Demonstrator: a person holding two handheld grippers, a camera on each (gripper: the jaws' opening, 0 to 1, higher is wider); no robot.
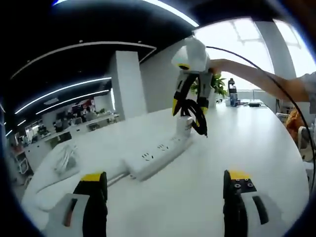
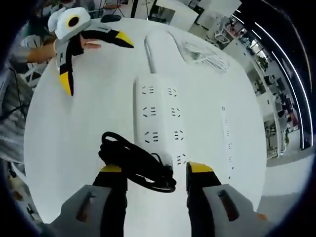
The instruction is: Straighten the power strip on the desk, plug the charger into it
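- An open office with long ceiling lights is seen behind a round white bench [image 1: 256, 148].
- A white power strip [image 2: 160, 121] is laid flat on the bench, its sockets facing up.
- The white charger [image 1: 184, 126] is held at the far end of the strip by the right claw [image 1: 188, 109], which is pinched on it; whether the pins are fully seated cannot be told.
- A bundled black cable [image 2: 136, 160] is seen hanging at the right claw [image 2: 155, 170].
- The left claw [image 1: 165, 180] is spread open near the strip's other end, with nothing between its jaws.
- A coiled white cord [image 2: 205, 54] is laid farther on the bench.
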